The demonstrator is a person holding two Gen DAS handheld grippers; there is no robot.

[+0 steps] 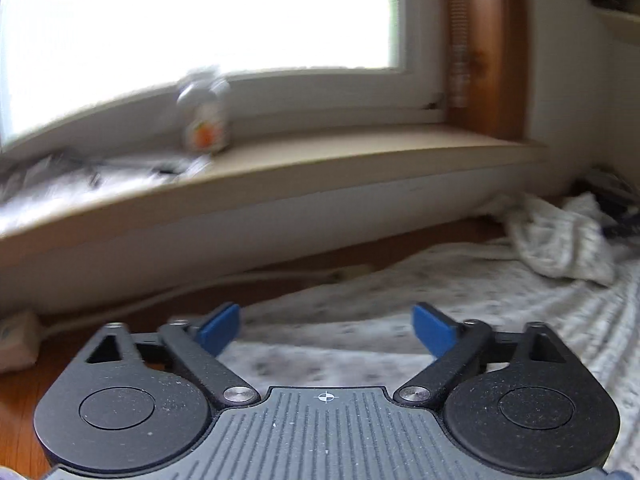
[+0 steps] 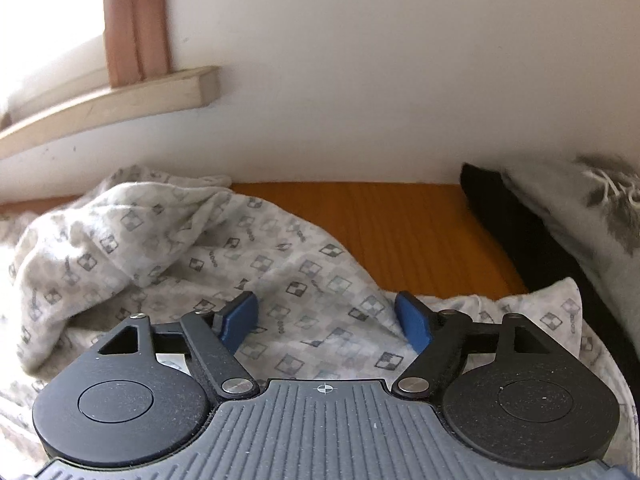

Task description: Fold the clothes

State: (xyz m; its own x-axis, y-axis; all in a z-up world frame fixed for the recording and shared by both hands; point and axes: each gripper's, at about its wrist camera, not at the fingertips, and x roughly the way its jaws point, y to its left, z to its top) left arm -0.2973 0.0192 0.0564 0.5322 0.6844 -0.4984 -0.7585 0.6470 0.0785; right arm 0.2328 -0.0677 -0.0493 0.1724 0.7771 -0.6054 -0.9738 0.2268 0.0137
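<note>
Left tool [image 1: 326, 330] wide, empty, faces windowsill bottle [image 1: 204, 120]; right tool [image 2: 325, 318] wide over patterned garment [image 2: 280, 240]

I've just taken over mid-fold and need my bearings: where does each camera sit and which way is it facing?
Left wrist: on the left gripper, aimed down along its open blue fingers at the patterned garment, the window sill and a blurred bottle beyond.
Right wrist: on the right gripper, fingers open above the same garment, facing the wooden floor, the wall and a grey garment.
Shared: the patterned garment, the sill.
</note>
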